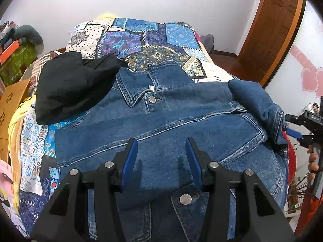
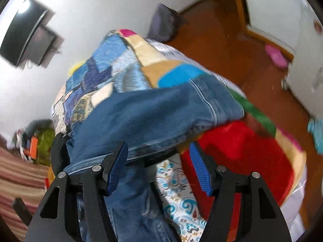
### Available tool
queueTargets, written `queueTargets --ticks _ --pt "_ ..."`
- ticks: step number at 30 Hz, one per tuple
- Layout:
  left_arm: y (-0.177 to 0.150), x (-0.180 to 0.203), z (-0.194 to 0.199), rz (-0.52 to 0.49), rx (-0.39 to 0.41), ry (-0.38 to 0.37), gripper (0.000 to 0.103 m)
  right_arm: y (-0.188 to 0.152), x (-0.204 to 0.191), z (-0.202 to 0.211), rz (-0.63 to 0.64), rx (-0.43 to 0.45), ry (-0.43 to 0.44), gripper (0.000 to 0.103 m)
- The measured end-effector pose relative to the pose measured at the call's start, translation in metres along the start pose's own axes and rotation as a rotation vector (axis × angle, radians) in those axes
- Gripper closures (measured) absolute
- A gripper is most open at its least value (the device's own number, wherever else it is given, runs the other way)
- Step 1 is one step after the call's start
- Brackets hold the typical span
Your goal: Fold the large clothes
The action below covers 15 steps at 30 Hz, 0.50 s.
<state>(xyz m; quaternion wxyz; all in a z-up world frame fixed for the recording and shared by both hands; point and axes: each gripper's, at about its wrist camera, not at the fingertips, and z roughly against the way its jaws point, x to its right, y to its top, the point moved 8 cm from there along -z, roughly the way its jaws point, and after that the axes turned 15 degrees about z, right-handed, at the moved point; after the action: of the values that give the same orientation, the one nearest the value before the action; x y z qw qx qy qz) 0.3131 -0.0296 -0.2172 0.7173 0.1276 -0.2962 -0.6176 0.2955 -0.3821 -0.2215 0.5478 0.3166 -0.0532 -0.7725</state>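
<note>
A blue denim jacket [image 1: 161, 117] lies spread front-up on the patchwork bed cover, collar toward the far end, one sleeve [image 1: 260, 104] folded across its right side. My left gripper [image 1: 161, 157] is open and empty, hovering just above the jacket's lower front. My right gripper [image 2: 159, 167] is open and empty at the bed's right edge, its blue pads on either side of the jacket's hanging edge [image 2: 141, 121]. That view is motion-blurred. The right gripper also shows at the right edge of the left wrist view [image 1: 302, 129].
A black garment [image 1: 74, 84] lies on the bed left of the jacket's collar. A red blanket [image 2: 242, 153] hangs at the bed's right side. A wooden door [image 1: 270, 30] stands at the far right. Cluttered shelves [image 1: 14, 52] stand at the left.
</note>
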Motion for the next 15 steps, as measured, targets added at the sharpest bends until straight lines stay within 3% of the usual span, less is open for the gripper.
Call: queueTargets --ticks 10,14,15 --pt "-0.002 0.002 -0.007 -0.004 -0.015 0.008 0.055 0.014 0.020 -0.028 -0.104 0.012 0.031 0.046" --pt "-0.001 0.000 -0.006 -0.006 -0.012 0.011 0.055 0.020 0.015 -0.024 -0.064 0.028 0.009 0.084" --pt "-0.001 0.000 -0.006 -0.005 -0.010 0.011 0.055 0.021 0.012 -0.021 -0.051 0.034 0.005 0.087"
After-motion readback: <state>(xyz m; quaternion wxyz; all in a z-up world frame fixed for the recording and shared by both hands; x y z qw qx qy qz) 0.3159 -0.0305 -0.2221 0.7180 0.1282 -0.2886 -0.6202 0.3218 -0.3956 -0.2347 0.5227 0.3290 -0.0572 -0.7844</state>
